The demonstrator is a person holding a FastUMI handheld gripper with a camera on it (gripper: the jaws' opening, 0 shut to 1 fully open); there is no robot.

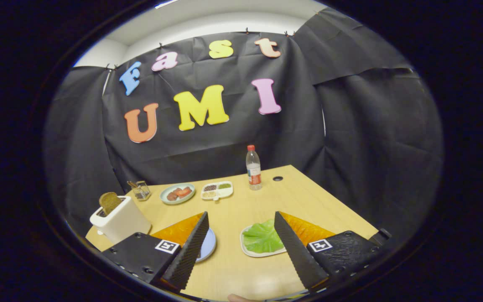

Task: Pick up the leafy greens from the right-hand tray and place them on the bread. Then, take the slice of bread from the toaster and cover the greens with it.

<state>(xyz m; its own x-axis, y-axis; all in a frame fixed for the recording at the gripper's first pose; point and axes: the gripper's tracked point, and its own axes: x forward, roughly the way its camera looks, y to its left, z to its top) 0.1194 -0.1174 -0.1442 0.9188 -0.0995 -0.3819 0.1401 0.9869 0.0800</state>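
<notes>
the gripper [241, 241] hangs above the tabletop [233, 209], its fingers wide apart and holding nothing, ready to drop onto the leafy greens [261, 238] in their tray [250, 251].

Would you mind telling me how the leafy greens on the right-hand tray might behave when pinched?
The leafy greens look thin and crinkled, so probably floppy and light. They lie flat in the tray, so edges may be hard to catch. The open claw hovers above.
</notes>
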